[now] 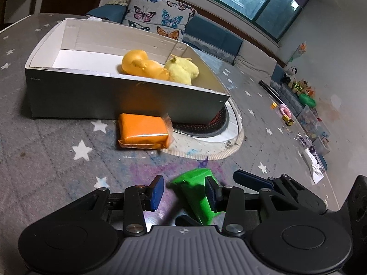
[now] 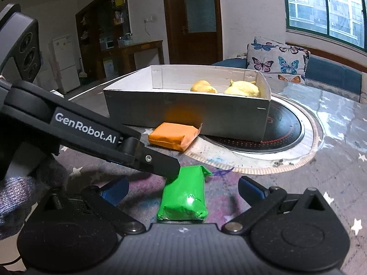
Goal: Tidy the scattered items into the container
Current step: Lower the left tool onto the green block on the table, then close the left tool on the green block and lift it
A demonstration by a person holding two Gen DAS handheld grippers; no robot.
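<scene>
At the left of the right wrist view, the left claw (image 2: pixel 169 171) reaches in, half open, one pad seemingly touching the green packet (image 2: pixel 183 197). Mid-frame, that packet lies on the desk (image 2: pixel 332 137) between the right claw's (image 2: pixel 183 189) wide-spread, empty jaws. Beyond, the orange packet (image 2: pixel 172 136) touches the box (image 2: pixel 183 110).

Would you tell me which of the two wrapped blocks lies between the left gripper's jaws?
The green block, near the camera; the orange block lies farther off, against the box.
</scene>
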